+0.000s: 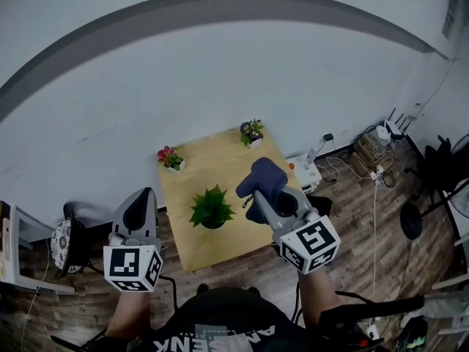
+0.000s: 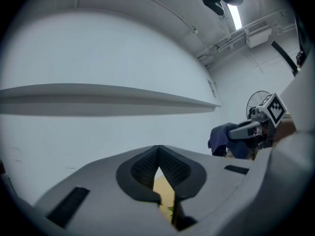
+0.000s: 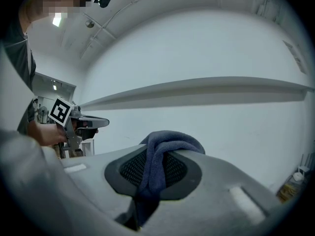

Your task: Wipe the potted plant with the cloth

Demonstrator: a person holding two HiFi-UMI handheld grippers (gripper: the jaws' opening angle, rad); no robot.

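Note:
A green potted plant (image 1: 212, 208) stands near the middle of a small wooden table (image 1: 198, 251). My right gripper (image 1: 272, 199) is shut on a dark blue cloth (image 1: 262, 183), held just right of the plant and above the table. In the right gripper view the cloth (image 3: 158, 156) hangs pinched between the jaws. My left gripper (image 1: 139, 210) is shut with nothing in it, raised left of the table's edge. In the left gripper view the jaws meet, a sliver of table shows below them, and the cloth (image 2: 224, 139) appears at right.
Two small flower pots sit at the table's far corners, a pink one (image 1: 171, 158) and a purple one (image 1: 251, 132). A chair (image 1: 67, 242) stands left. Cables and boxes (image 1: 374, 149) lie on the wooden floor at right. A white wall lies beyond.

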